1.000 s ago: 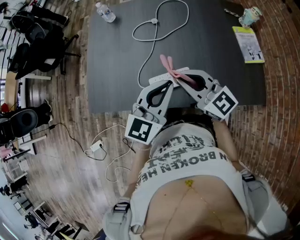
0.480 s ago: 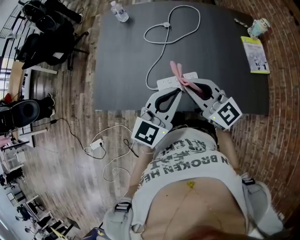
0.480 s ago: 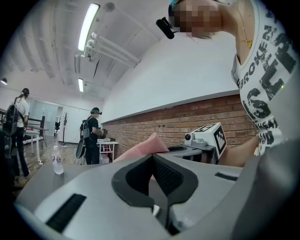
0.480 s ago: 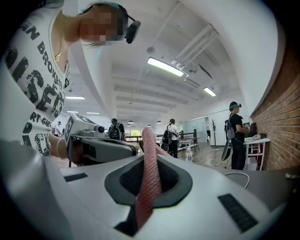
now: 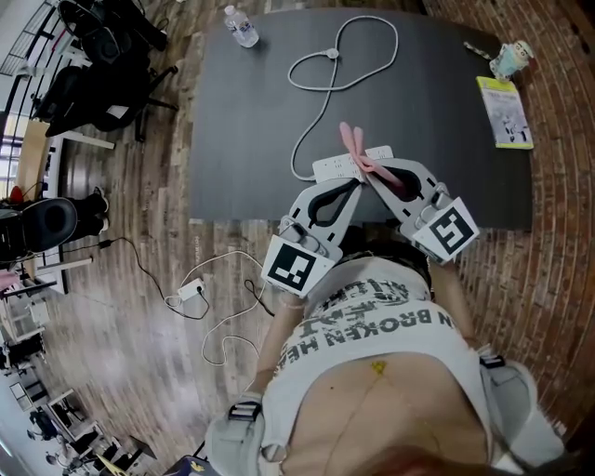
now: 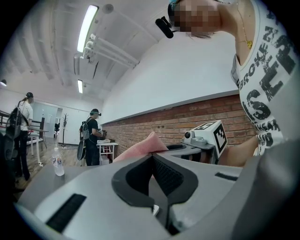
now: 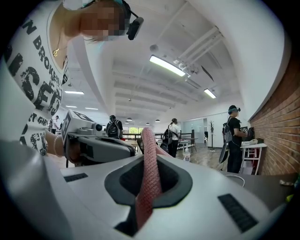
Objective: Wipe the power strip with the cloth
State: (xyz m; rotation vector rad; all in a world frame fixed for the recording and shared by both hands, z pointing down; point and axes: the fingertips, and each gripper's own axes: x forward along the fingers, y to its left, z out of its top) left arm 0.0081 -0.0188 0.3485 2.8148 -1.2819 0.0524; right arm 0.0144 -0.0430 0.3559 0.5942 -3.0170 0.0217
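Observation:
A white power strip (image 5: 333, 168) lies near the front edge of the black table (image 5: 242, 139), and its white cord (image 5: 316, 84) loops away toward the far side. My right gripper (image 5: 373, 174) is shut on a pink cloth (image 5: 354, 147). In the right gripper view the cloth (image 7: 150, 173) runs as a strip between the jaws (image 7: 149, 157). My left gripper (image 5: 356, 182) is shut, with its tips beside the right one over the strip's right end. The left gripper view shows its jaws (image 6: 151, 155) closed and the cloth (image 6: 140, 147) rising just beyond them. I cannot tell whether they pinch it.
A water bottle (image 5: 241, 26) stands at the table's far left. A booklet (image 5: 507, 112) and a small cup (image 5: 509, 58) are at the far right. Office chairs (image 5: 93, 84) stand to the left, and a cable with an adapter (image 5: 191, 290) lies on the wood floor. Other people stand far off.
Both grippers have drifted a little together with the cloth, staying over the power strip's right end. The grips look unchanged. The head view itself has shifted.

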